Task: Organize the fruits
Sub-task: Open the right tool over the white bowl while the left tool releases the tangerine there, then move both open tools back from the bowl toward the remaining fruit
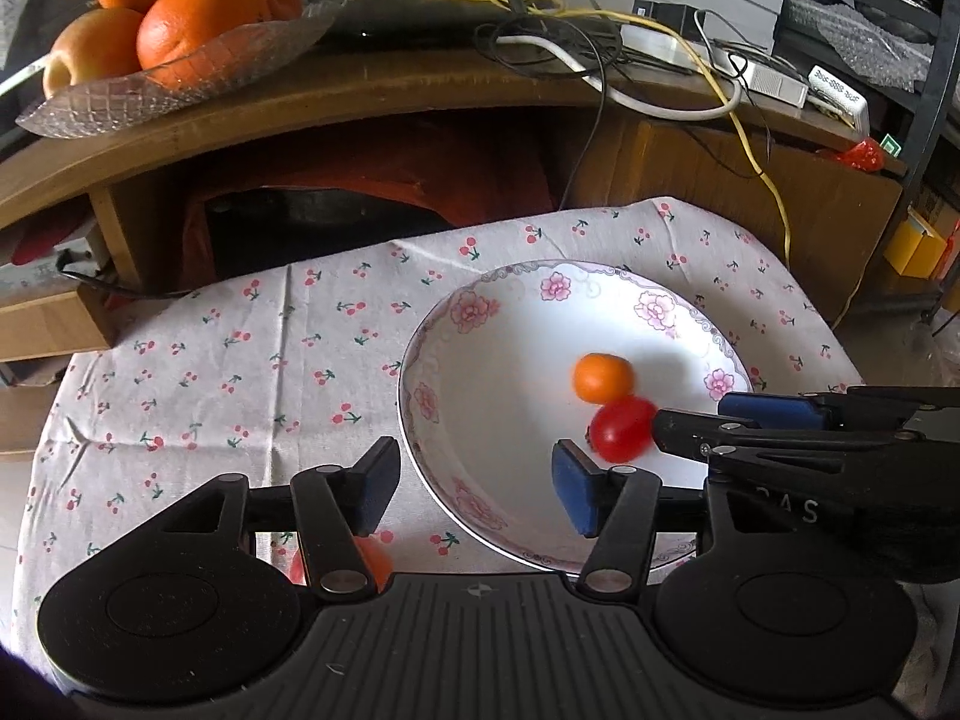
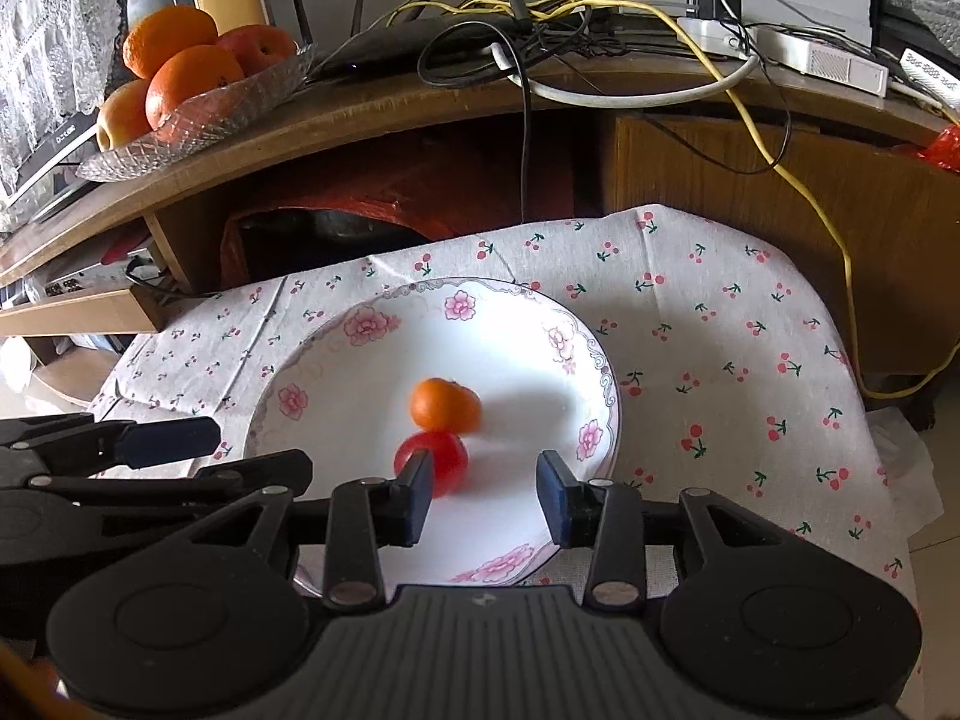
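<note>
**Both tongs spread over the floral plate, 2 small fruits inside**

The left tongs point(image 1: 477, 483) hang low over the near-left rim of the floral plate point(image 1: 456, 324), their blue pads point(image 1: 575, 495) spread wide with nothing between them. One pad sits over the cherry-print cloth point(image 1: 210, 372) that covers the worktop, the other over the plate's white well. Under the left finger, a reddish fruit point(image 1: 375, 561) peeks out on the cloth, mostly hidden.

The right tongs point(image 2: 483, 495) reach in level from the plate's near side, also spread and empty. In the left wrist view they enter from the right edge, fingertips just beside the red tomato point(image 1: 621, 429).

Inside the plate, that red cherry tomato lies touching a small orange fruit point(image 1: 603, 378), possibly an orange tomato; the red 1 is nearer the tongs. In the right wrist view the left pad overlaps the red tomato point(image 2: 441, 459); whether it touches cannot be told.

Behind, on a wooden shelf point(image 1: 372, 84), a glass dish point(image 1: 180, 84) holds oranges point(image 1: 198, 18) and an apple point(image 1: 96, 48), beside tangled cables point(image 1: 600, 42).
</note>
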Tool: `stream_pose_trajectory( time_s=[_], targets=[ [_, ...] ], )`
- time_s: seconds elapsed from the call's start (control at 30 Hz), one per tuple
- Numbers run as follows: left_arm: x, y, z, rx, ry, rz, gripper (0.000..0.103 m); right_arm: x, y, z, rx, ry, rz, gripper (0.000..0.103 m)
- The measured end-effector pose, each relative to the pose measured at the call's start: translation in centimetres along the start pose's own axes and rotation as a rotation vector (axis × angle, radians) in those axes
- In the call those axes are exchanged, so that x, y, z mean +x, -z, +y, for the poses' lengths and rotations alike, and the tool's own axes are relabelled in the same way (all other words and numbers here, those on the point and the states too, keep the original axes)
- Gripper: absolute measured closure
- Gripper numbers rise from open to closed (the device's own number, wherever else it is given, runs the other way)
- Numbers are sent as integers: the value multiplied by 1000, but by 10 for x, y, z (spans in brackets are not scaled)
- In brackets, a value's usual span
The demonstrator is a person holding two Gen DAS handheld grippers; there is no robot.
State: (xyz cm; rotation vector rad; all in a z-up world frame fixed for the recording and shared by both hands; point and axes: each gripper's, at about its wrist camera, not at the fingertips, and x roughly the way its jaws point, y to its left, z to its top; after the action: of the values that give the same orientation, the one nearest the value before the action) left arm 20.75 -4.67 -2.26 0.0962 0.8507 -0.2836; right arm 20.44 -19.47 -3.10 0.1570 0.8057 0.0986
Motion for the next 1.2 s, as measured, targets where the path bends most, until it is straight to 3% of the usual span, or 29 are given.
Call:
stream_pose_trajectory(
  time_s=[0.33, 1.2],
  targets=[
    [-9, 2, 1, 2, 0, -10, 34, -11, 1, 1, 3, -5, -20, 62],
    [-62, 33, -1, 13, 12, -28, 34, -57, 34, 18, -5, -39, -15, 61]
  ],
)
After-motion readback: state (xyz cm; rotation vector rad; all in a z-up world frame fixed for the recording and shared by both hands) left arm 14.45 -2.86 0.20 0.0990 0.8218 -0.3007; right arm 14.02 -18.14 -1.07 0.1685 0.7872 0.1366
